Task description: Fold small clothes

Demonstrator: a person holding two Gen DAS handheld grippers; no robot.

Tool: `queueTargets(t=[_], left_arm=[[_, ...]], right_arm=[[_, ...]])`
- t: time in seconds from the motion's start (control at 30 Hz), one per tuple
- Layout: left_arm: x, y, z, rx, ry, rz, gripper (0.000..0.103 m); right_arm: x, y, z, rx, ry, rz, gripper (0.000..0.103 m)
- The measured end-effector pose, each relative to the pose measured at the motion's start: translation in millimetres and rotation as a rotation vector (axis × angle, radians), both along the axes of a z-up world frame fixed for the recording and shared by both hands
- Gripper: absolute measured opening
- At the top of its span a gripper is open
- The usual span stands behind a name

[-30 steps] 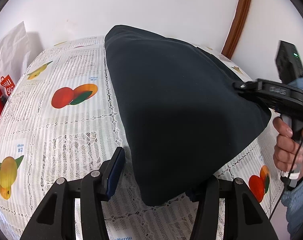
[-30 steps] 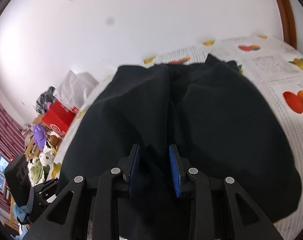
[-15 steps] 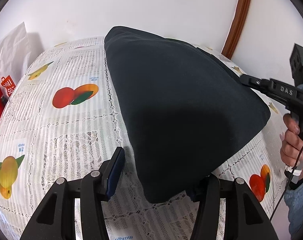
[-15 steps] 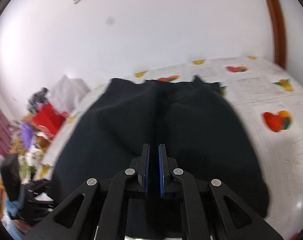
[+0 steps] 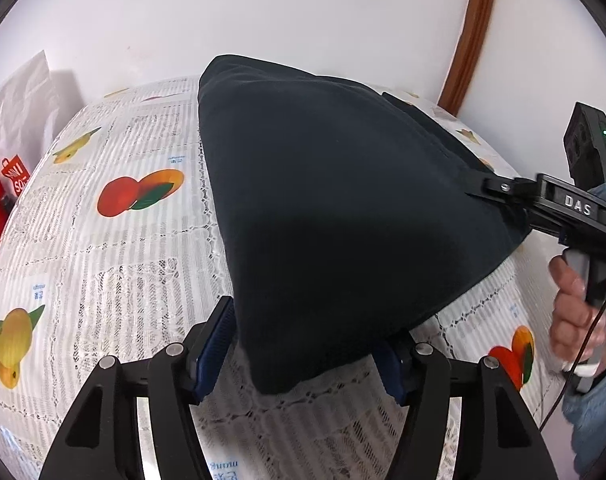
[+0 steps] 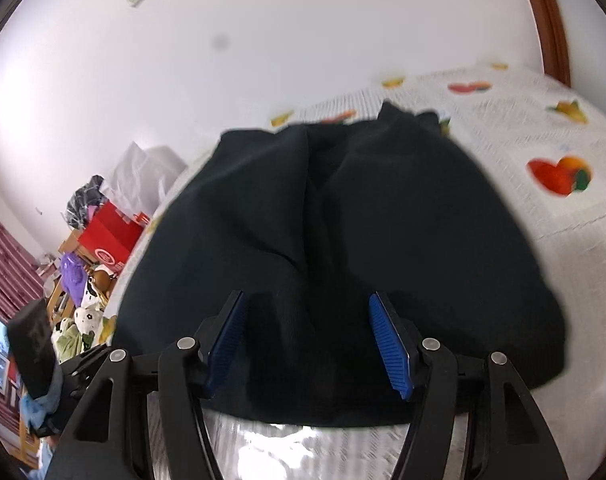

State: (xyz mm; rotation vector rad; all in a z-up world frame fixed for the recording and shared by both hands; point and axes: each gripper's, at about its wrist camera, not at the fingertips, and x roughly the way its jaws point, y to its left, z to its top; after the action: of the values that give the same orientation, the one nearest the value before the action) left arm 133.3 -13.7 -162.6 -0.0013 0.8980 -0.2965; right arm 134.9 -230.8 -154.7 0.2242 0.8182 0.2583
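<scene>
Right hand-held gripper (image 6: 309,344): jaws, nearly closed 0.5 s ago, now spread wide over the dark garment (image 6: 343,240), apparently released. Seen from the left wrist, it has shifted back toward the garment's edge.

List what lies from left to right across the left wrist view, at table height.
Red shopping bag → orange fruit print on the tablecloth → dark garment → right hand-held gripper at the garment's edge → the person's hand.
</scene>
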Motion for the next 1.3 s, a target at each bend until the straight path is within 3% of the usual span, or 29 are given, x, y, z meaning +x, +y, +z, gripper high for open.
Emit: queueTargets(t=[0.03,0.1,0.17,0.3,0.53,0.6,0.77,0.87,0.97,1.13,1.23,1.27,1.3], left_arm=[[1,0,0,0.002,0.002,0.006,0.062],[5,-1,-1,0.01,0.006,0.017,0.064],[8,-2,-3,0.019,0.005,0.028,0.064],[13,-2,-4,0.028,0.005,0.05,0.064],[18,-4,-3,0.036,0.012,0.048,0.066],[20,-7,-3,0.041,0.01,0.039,0.066],[21,-12,-5,0.058,0.005,0.03,0.068],[17,-15,1,0.037,-0.008,-0.007,0.063],[15,-28,3,0.061,-0.04,-0.042,0.063],[32,-33,-3,-0.047,0.03,-0.067,0.062],[31,-45,-8,0.012,0.0,-0.056,0.065],[32,-48,-9,0.023,-0.001,-0.046,0.066],[33,-48,-9,0.021,0.002,-0.036,0.066]], right_arm=[[3,3,-1,-0.002,-0.002,0.001,0.057],[14,10,-5,-0.007,0.043,0.016,0.022],[17,16,-3,-0.024,0.033,0.038,0.016],[9,16,21,-0.076,-0.081,0.062,0.01],[-22,-27,77,-0.134,-0.288,-0.03,0.008],[-25,-38,74,-0.142,-0.279,-0.045,0.008],[-19,-53,32,-0.219,-0.187,-0.095,0.008],[-17,-57,24,-0.21,-0.159,-0.105,0.009],[-14,-58,24,-0.184,-0.131,-0.1,0.018],[-4,-62,16,-0.147,-0.076,-0.106,0.034],[2,-64,10,-0.116,-0.051,-0.116,0.034],[4,-64,9,-0.098,-0.043,-0.117,0.03],[6,-65,9,-0.089,-0.042,-0.114,0.018]])
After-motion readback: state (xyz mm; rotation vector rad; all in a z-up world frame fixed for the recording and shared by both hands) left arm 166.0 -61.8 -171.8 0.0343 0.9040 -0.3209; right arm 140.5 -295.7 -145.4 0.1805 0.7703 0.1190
